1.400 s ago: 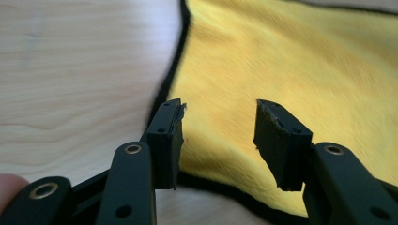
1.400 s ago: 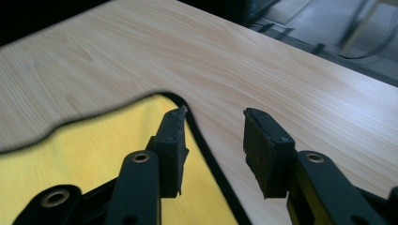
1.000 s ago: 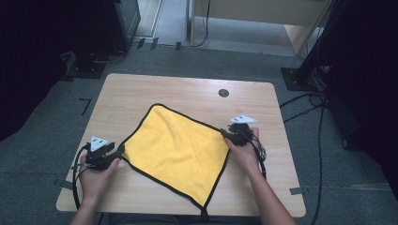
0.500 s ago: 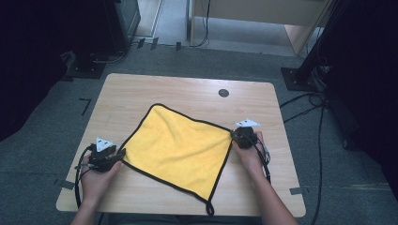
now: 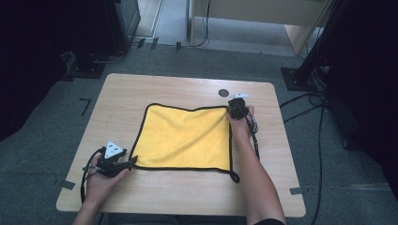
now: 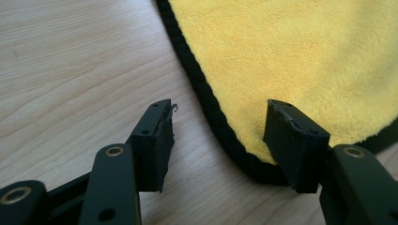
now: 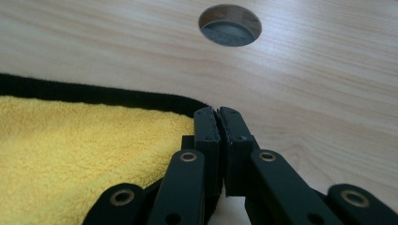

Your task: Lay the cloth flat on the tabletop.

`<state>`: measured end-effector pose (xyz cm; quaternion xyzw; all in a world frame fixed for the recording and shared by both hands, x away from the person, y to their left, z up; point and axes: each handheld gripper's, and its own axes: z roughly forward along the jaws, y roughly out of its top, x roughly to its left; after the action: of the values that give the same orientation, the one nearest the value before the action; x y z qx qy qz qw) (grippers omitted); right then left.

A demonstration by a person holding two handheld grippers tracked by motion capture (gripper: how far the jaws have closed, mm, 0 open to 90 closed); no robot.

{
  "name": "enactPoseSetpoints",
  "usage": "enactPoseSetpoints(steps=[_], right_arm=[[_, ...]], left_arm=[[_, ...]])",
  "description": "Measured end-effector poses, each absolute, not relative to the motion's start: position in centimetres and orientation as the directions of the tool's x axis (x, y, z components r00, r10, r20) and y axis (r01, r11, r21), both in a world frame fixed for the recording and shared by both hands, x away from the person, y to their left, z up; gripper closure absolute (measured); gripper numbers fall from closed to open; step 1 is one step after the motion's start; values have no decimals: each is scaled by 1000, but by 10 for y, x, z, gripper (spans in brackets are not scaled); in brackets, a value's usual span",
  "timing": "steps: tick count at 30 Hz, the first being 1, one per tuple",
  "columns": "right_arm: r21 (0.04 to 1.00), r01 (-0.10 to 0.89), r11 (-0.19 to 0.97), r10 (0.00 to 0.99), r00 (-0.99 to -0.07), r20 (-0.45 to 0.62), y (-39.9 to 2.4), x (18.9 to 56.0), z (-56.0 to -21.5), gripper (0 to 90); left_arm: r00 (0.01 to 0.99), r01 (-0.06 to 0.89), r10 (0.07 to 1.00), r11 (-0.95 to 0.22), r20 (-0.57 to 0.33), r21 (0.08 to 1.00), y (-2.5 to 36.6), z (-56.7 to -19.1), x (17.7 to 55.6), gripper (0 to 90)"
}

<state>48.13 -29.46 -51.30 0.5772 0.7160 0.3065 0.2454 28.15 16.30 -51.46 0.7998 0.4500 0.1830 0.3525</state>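
A yellow cloth with a black hem lies flat on the wooden table, its sides roughly square to the table's edges. My right gripper is at the cloth's far right corner. In the right gripper view the jaws are shut on that corner of the cloth, and the black hem runs into them. My left gripper rests at the near left corner. Its jaws have just been opening and now stand apart, with the corner of the cloth between the pads but not pressed.
A round cable hole sits in the table just beyond the right gripper, also seen close up as the hole. Bare wood surrounds the cloth on all sides. Cables trail across the grey floor at the right.
The right gripper has moved towards the far side with the cloth's corner in it, and the cloth has swung from a diamond to lie square. The left gripper's jaws have opened.
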Motion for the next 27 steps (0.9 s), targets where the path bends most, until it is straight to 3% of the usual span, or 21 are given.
enactPoseSetpoints(steps=[2, 4, 11, 19, 25, 27], right_arm=[[730, 675, 111, 983, -182, 19, -298, 483, -513, 734], [753, 651, 95, 983, -182, 33, -302, 475, -511, 681], [784, 607, 126, 966, -257, 43, -314, 402, -498, 608], [767, 616, 181, 914, -392, 99, -305, 297, -499, 579], [727, 644, 240, 901, -427, 81, -296, 255, -512, 591], [728, 640, 246, 902, -426, 69, -294, 245, -516, 632]], left_arm=[[530, 590, 847, -341, -34, 732, 165, -514, 281, 422], [527, 590, 849, -325, -47, 739, 166, -514, 280, 418], [509, 587, 858, -288, -68, 757, 169, -512, 281, 439], [499, 597, 864, -286, -68, 749, 166, -513, 281, 511], [505, 597, 863, -324, -30, 734, 161, -515, 280, 565], [508, 592, 861, -336, -16, 733, 160, -514, 279, 576]])
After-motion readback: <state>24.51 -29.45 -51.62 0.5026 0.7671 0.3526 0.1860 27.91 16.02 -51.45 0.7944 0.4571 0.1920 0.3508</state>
